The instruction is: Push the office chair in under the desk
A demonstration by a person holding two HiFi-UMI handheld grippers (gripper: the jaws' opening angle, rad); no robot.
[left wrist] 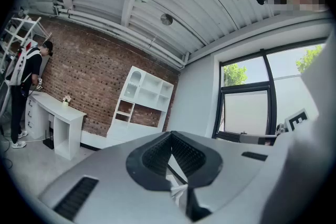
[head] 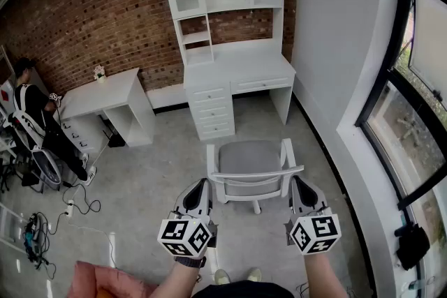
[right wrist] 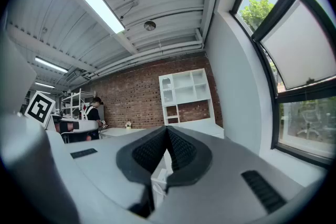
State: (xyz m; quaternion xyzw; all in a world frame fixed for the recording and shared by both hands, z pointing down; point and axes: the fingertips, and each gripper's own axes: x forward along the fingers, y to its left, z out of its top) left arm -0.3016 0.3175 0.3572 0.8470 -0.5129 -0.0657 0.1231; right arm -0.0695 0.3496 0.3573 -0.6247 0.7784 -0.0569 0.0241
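Observation:
The office chair [head: 249, 158], grey seat on a white frame, stands on the floor a little in front of the white desk [head: 241, 70] with its shelf unit, its back rail towards me. My left gripper [head: 201, 186] is shut and empty, level, just off the left end of that back rail. At the rail's right end my right gripper [head: 298, 183] is also shut on nothing. Whether either tip touches the chair I cannot tell. The left gripper view has its shut gripper [left wrist: 170, 135] aimed at the shelf unit [left wrist: 142, 97]; the right gripper [right wrist: 167, 131] faces the shelf unit [right wrist: 184, 89] too.
A second white desk [head: 105, 94] stands at the left wall, with a person [head: 31, 112] beside it. Cables and a power strip [head: 35, 234] lie on the floor at lower left. A white wall [head: 335, 31] and large windows [head: 419, 80] close the right side.

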